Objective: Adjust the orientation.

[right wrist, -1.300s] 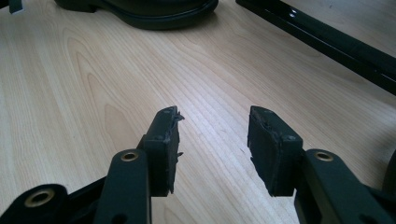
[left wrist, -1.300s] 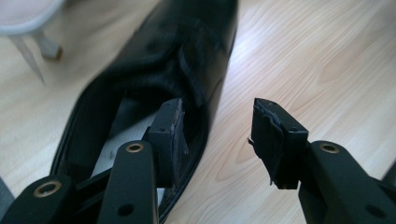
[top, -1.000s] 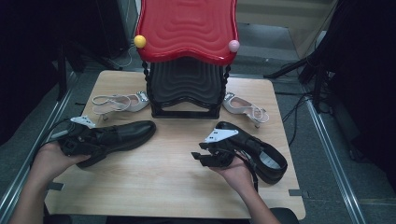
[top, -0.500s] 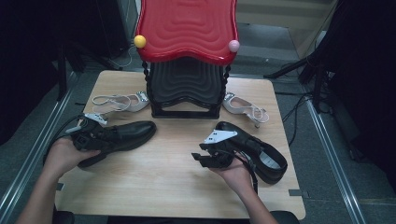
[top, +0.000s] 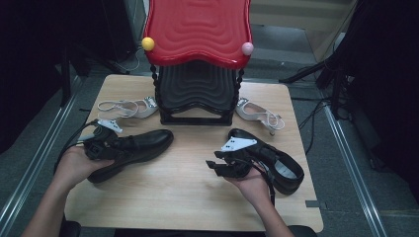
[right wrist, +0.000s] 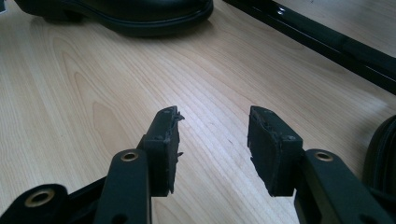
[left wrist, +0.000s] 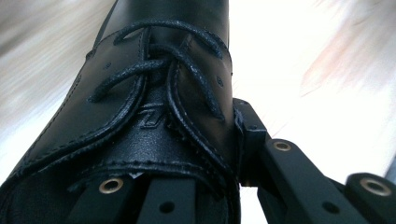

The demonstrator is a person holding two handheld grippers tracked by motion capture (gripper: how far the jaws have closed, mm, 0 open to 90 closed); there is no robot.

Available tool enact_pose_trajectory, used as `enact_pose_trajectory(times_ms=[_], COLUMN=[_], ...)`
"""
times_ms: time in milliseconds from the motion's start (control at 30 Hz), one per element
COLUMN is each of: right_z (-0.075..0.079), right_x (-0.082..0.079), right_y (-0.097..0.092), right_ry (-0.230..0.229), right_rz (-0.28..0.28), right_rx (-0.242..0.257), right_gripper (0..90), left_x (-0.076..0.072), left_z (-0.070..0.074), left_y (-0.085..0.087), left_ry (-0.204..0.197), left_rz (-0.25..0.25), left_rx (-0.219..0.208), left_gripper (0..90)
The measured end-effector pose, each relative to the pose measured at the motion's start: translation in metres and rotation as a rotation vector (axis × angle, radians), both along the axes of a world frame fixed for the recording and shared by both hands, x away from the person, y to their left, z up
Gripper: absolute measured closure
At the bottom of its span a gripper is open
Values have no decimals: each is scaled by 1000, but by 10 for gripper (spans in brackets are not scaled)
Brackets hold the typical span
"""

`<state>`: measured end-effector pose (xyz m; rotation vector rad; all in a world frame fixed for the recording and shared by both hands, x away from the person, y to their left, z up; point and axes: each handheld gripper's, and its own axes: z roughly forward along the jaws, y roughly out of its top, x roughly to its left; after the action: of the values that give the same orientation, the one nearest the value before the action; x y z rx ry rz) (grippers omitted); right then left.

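The left tongs (top: 106, 148) have just been closing and now clench the left shoe (top: 141, 145) at its collar: in the left gripper view one jaw sits inside the opening and the other presses on the outside beside the laces (left wrist: 159, 70). That shoe lies at about 9 o'clock on the worktop (top: 188, 192), toe pointing toward 2 o'clock at the rack (top: 197, 94). Whether its sole has left the wood is hard to tell, since the background of the left gripper view is smeared.

To do this step well, keep the clamp firm on the stiff leather rim rather than on the laces, which would slip. Lift gently before swinging, so the toe does not drag or catch the pale sandal (top: 123, 107) lying at 10 o'clock just beyond the heel. Keep the shoe level; a grip this far back lets the toe droop, so tip the wrist up a little.

The rack stands at 12 o'clock, its black lower shelf the likely goal.

The right tongs (right wrist: 212, 140) hang released over bare wood at about 5 o'clock, nothing between the jaws, with the right shoe (top: 276, 158) touching that hand's outer side. Keep them still there, clear of the left hand's path. A second sandal (top: 259, 113) lies at 2 o'clock.
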<state>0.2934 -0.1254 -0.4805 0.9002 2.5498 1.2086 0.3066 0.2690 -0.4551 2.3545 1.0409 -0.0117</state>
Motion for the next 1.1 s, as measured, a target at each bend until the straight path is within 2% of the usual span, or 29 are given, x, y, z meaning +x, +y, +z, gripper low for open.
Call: enact_pose_trajectory(times_ms=[100, 133, 167, 233, 433, 500, 600, 700, 733, 767, 833, 933, 967, 1033, 1100], right_z=[0, 0, 1, 0, -1, -1, -2, -2, -2, -2, -1, -1, -1, -2, -3], right_x=[-2, -2, -3, -4, -7, -8, -9, -10, -11, -11, -11, -11, -11, -11, -10], right_y=[-3, -4, -6, -8, -10, -10, -10, -10, -10, -10, -9, -9, -9, -9, -9], right_ry=[-3, -2, -2, -1, -6, -7, -2, -2, -3, -3, -9, -10, -8, -6, -4], right_rz=[-10, -14, -21, -27, -43, -49, -54, -57, -57, -57, -50, -51, -48, -49, -50], right_rx=[-5, -3, 1, 7, 11, 12, 8, 6, 2, 2, 7, 8, 6, 5, 5], right_gripper=[550, 550, 550, 550, 548, 547, 546, 546, 544, 544, 542, 541, 541, 541, 542], left_x=[1, 1, 1, 1, 4, 5, 7, 7, 6, 6, 7, 6, 4, 3, 2], left_z=[5, 5, 7, 8, 9, 8, 5, 2, 0, 0, -6, -9, -12, -12, -13], left_y=[-16, -16, -28, -32, -69, -80, -92, -101, -114, -114, -128, -134, -140, -142, -143], left_ry=[-10, -10, -13, -15, -29, -22, 3, 0, -6, -6, 9, 13, 10, -1, -8], left_rz=[-29, -29, -46, -51, -81, -82, -56, -51, -57, -57, -53, -53, -60, -63, -49], left_rx=[-33, -33, -54, -57, -73, -73, -88, -83, -67, -67, -90, -96, -83, -73, -93], left_gripper=[808, 807, 807, 807, 805, 807, 806, 806, 806, 806, 805, 796, 793, 783, 762])
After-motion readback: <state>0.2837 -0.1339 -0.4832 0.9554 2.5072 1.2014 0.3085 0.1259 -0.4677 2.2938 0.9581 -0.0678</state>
